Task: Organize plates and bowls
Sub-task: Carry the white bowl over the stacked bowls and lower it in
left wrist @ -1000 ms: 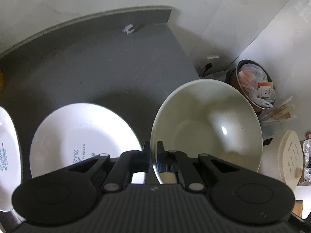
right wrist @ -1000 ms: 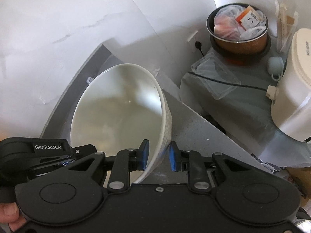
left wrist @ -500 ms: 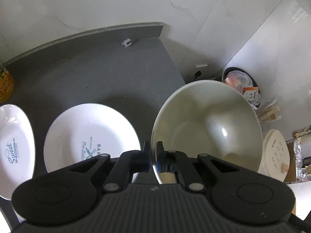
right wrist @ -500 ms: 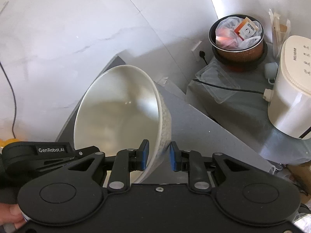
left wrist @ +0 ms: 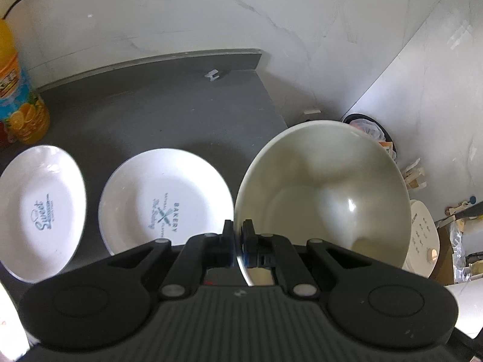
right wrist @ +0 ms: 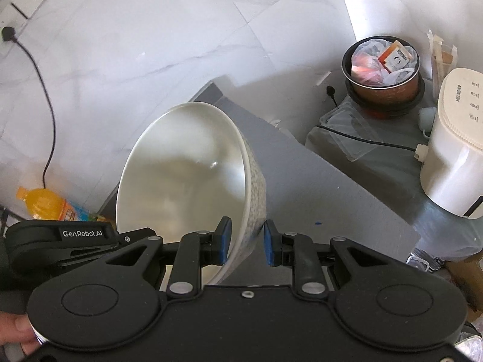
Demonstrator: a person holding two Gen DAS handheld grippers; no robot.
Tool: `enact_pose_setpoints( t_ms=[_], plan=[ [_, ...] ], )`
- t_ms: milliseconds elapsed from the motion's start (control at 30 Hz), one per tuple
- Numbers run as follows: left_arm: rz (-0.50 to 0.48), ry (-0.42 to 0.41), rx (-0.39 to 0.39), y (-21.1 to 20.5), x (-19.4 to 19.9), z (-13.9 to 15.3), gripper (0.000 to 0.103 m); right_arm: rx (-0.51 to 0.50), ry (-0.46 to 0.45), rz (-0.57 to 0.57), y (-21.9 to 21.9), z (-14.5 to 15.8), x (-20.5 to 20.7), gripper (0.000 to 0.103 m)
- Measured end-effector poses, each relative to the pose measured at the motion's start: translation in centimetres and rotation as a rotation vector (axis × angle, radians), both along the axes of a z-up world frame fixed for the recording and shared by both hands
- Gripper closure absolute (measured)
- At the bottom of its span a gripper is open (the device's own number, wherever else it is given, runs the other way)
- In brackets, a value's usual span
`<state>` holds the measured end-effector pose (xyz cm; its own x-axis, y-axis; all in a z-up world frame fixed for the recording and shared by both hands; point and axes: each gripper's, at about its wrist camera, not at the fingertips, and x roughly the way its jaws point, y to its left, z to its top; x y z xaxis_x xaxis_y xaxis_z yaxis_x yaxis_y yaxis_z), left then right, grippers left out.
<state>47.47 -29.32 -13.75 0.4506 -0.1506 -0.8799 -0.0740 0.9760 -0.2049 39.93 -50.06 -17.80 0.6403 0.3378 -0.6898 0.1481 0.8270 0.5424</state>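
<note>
A large cream bowl (left wrist: 326, 199) hangs tilted above the dark grey counter (left wrist: 169, 111), held from two sides. My left gripper (left wrist: 238, 241) is shut on its near rim. My right gripper (right wrist: 246, 242) is shut on the speckled wall of the same bowl (right wrist: 187, 175), one blue pad inside and one outside. The left gripper's housing (right wrist: 81, 235) shows at the left of the right wrist view. Two white plates lie on the counter to the left of the bowl: a "Bakery" plate (left wrist: 163, 193) and a "Sweet" plate (left wrist: 39, 211).
An orange juice bottle (left wrist: 18, 90) stands at the counter's back left by the marble wall. Past the counter's right edge, lower down, are a brown bin (right wrist: 383, 69) full of rubbish and a white appliance (right wrist: 452, 150). A black cable (right wrist: 48, 105) hangs on the wall.
Both grippers have risen with the bowl between them. The counter and plates look farther away, and the second plate and the juice bottle have come into view.
</note>
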Motion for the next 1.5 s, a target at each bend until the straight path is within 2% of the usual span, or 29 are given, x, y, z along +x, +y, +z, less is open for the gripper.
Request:
enact_pose_setpoints(
  t_ms=[667, 1000, 1500],
  plan=[
    [0.069, -0.008, -0.007, 2.6, -6.8, 0.7, 0.098, -0.017, -0.016, 0.084, 1.9, 0.2, -4.4, 0.081],
    [0.098, 0.009, -0.005, 3.9, -9.0, 0.2, 0.098, -0.076, -0.006, 0.166, 4.0, -0.1, -5.5, 0.081],
    [0.153, 0.078, -0.008, 6.9, -10.9, -1.7, 0.098, -0.167, 0.046, 0.282, 7.5, -1.4, -6.0, 0.08]
  ],
)
